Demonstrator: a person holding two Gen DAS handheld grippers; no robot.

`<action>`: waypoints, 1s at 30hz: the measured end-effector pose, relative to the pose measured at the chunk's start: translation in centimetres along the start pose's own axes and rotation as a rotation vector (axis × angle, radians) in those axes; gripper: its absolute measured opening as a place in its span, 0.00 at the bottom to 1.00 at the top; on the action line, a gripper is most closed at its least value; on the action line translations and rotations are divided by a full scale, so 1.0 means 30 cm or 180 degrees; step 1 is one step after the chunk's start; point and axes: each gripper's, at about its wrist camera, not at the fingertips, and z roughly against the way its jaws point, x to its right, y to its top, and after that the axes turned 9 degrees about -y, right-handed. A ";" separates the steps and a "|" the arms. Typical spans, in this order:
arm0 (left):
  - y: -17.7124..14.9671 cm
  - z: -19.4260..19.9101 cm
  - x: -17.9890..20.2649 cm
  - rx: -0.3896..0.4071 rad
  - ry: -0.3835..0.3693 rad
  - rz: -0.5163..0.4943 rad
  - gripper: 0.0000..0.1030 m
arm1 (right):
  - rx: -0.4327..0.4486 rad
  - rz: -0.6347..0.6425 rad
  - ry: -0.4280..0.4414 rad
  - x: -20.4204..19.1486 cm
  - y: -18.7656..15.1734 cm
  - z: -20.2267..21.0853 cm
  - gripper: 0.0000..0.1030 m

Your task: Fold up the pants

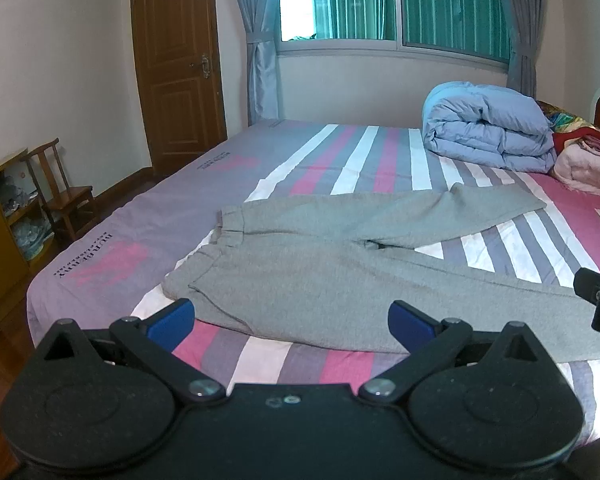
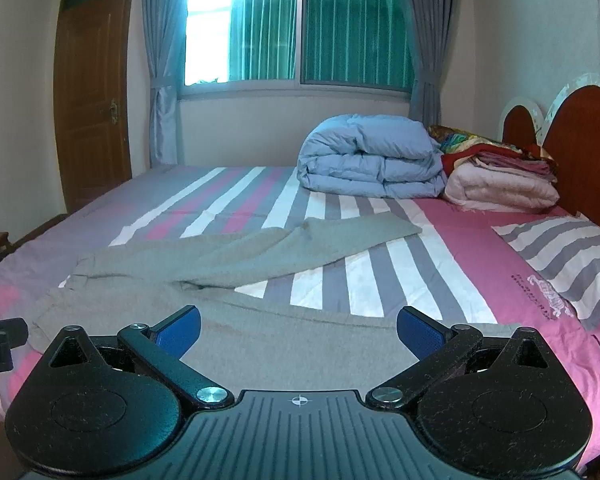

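Bed [image 1: 148, 216], striped pink, grey, white sheet, fills room centre. Beyond bed's far edge: wide window [image 2: 300, 28], green blinds, daylight at its left pane, grey curtains [image 1: 260, 40] tied at both sides. Left of bed: wooden door [image 1: 176, 60], small wooden chair [image 1: 60, 196], yellow shelf unit [image 1: 0, 224]. On bed near headboard [image 2: 580, 148]: folded blue duvet [image 2: 372, 156], stacked blankets [image 2: 500, 184], striped pillow [image 2: 572, 256]. Walls pale cream.

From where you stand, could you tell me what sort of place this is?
Most likely a home bedroom: a bed with a striped sheet, a folded blue duvet by the wooden headboard, and a curtained window.
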 end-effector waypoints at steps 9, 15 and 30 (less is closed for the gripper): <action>-0.006 -0.012 0.003 -0.0029 -0.0003 0.0003 0.94 | -0.0037 0.0013 -0.0008 0.000 -0.011 -0.009 1.00; -0.012 -0.027 0.004 -0.0065 -0.0006 -0.0004 0.94 | -0.0066 0.0018 -0.0009 0.005 -0.015 -0.018 1.00; 0.018 -0.179 -0.048 -0.0345 0.0135 0.0015 0.94 | -0.0224 0.0095 0.0148 0.006 -0.063 -0.114 1.00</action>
